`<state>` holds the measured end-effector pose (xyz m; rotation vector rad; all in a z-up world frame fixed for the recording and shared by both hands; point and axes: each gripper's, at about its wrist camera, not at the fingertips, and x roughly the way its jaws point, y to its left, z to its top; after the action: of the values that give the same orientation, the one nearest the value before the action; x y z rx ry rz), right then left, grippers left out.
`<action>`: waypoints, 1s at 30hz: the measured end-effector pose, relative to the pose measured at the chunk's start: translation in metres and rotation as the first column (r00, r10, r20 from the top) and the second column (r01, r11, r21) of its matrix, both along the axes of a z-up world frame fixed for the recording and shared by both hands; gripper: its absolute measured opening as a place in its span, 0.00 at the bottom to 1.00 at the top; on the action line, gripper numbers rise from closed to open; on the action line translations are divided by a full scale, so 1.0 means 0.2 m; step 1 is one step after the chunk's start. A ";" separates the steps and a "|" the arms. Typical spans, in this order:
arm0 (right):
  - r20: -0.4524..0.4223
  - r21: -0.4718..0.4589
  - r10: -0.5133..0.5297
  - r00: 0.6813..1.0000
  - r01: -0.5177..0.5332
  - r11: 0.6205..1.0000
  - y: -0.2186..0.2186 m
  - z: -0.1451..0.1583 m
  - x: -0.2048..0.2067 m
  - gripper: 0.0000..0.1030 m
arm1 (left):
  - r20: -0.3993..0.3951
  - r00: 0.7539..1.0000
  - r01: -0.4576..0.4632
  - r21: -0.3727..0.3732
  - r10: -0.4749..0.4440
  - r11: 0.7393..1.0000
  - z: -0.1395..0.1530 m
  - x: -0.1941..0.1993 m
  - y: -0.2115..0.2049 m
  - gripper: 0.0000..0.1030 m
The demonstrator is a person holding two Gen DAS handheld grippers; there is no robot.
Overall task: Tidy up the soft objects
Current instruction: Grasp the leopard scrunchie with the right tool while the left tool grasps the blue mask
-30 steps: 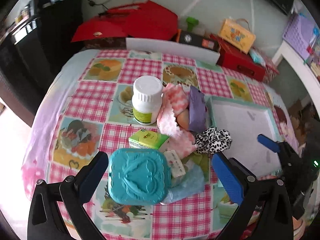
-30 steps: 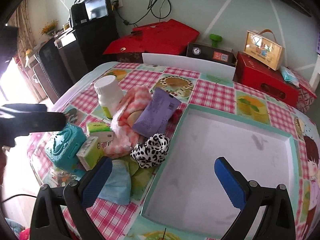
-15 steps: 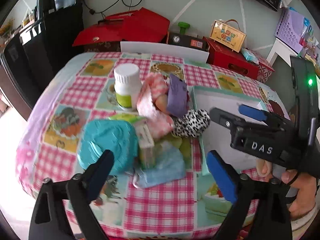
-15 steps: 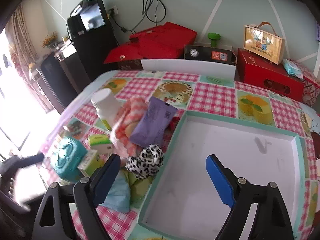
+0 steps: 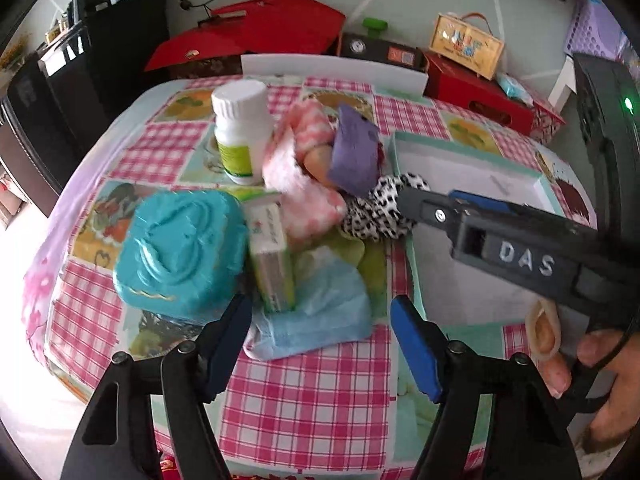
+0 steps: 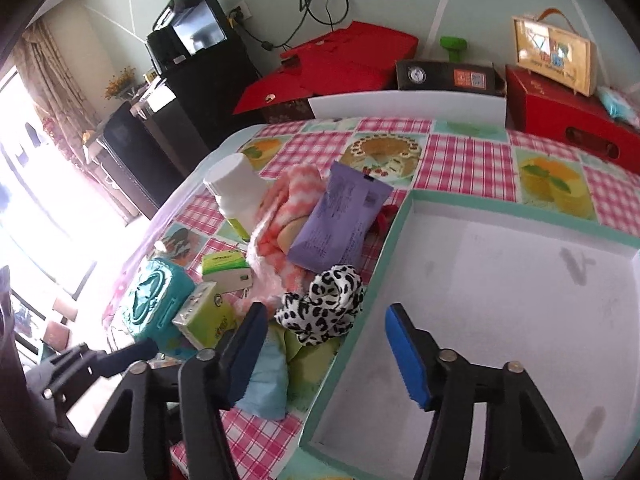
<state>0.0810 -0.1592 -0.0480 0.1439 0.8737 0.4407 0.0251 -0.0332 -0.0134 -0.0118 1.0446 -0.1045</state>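
— So, what's biggest?
— A white tray point(image 6: 520, 288) with a teal rim, on the checked tablecloth point(image 5: 304, 392).
— And the soft things?
— Piled just left of it: pink fluffy cloth point(image 5: 304, 184), light blue cloth point(image 5: 320, 320), leopard-print scrunchie point(image 6: 324, 308).
— The claws?
— Left gripper point(image 5: 322, 344) gapes wide over the blue cloth, holding nothing. Right gripper point(image 6: 326, 354) likewise spread, empty, near the scrunchie.

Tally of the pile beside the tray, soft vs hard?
Soft: 4 - pink knit, leopard scrunchie, blue cloth, green cloth
Hard: 4 - white bottle, teal box, 2 green cartons
Purple pouch: 1
Total: 9
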 end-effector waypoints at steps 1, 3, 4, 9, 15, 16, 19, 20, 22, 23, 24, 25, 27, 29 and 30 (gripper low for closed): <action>-0.007 0.004 0.003 1.000 -0.003 1.000 0.00 -0.01 0.01 0.56 | -0.007 1.000 0.002 0.005 -0.002 1.000 -0.01 0.00 -0.01 0.71; -0.018 0.009 0.008 1.000 -0.008 1.000 0.00 -0.03 0.02 0.54 | -0.020 1.000 0.003 0.009 -0.003 1.000 -0.03 0.00 -0.02 0.70; -0.022 0.011 0.011 1.000 -0.011 1.000 0.00 -0.03 0.02 0.52 | -0.029 1.000 0.002 0.010 -0.002 1.000 -0.04 0.00 -0.02 0.69; -0.034 0.034 0.022 0.999 -0.021 0.999 0.01 -0.06 0.03 0.42 | -0.105 0.994 -0.014 -0.006 0.013 1.000 -0.14 0.05 -0.02 0.65; -0.051 0.032 0.030 0.998 -0.029 0.999 0.02 -0.08 0.04 0.34 | -0.231 0.971 -0.071 -0.041 0.059 0.997 -0.28 0.11 0.00 0.64; -0.052 0.030 0.029 0.998 -0.028 0.999 0.02 -0.09 0.04 0.34 | -0.230 0.971 -0.078 -0.041 0.066 0.996 -0.28 0.11 0.00 0.64; -0.053 0.030 0.031 0.998 -0.030 0.999 0.03 -0.09 0.04 0.33 | -0.224 0.972 -0.081 -0.034 0.072 0.996 -0.29 0.12 0.00 0.64; -0.055 0.027 0.032 0.998 -0.030 0.999 0.03 -0.09 0.04 0.31 | -0.222 0.972 -0.079 -0.028 0.070 0.996 -0.29 0.12 0.00 0.64; -0.059 0.022 0.033 0.998 -0.032 0.999 0.03 -0.10 0.04 0.30 | -0.221 0.973 -0.078 -0.018 0.072 0.997 -0.29 0.11 -0.01 0.62; -0.061 0.021 0.034 0.998 -0.032 0.999 0.03 -0.10 0.04 0.30 | -0.221 0.972 -0.083 -0.016 0.078 0.996 -0.29 0.11 -0.01 0.60; -0.061 0.020 0.034 0.998 -0.033 0.999 0.03 -0.10 0.04 0.30 | -0.221 0.972 -0.087 -0.019 0.081 0.996 -0.29 0.12 -0.02 0.58; -0.061 0.020 0.034 0.998 -0.033 0.999 0.04 -0.11 0.05 0.30 | -0.221 0.972 -0.092 -0.025 0.085 0.995 -0.28 0.12 -0.01 0.57; -0.061 0.020 0.033 0.998 -0.032 0.999 0.04 -0.11 0.05 0.30 | -0.219 0.971 -0.104 -0.033 0.094 0.994 -0.29 0.12 0.01 0.54; -0.062 0.020 0.034 0.997 -0.033 0.999 0.04 -0.11 0.05 0.30 | -0.217 0.971 -0.115 -0.036 0.105 0.993 -0.28 0.11 0.03 0.49; -0.062 0.020 0.034 0.997 -0.033 0.999 0.04 -0.11 0.05 0.30 | -0.215 0.970 -0.122 -0.038 0.111 0.992 -0.28 0.10 0.05 0.45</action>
<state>0.0906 -0.1519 -0.0696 0.1617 0.9346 0.4779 0.0454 -0.0240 -0.0696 -0.1332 1.2528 -0.0231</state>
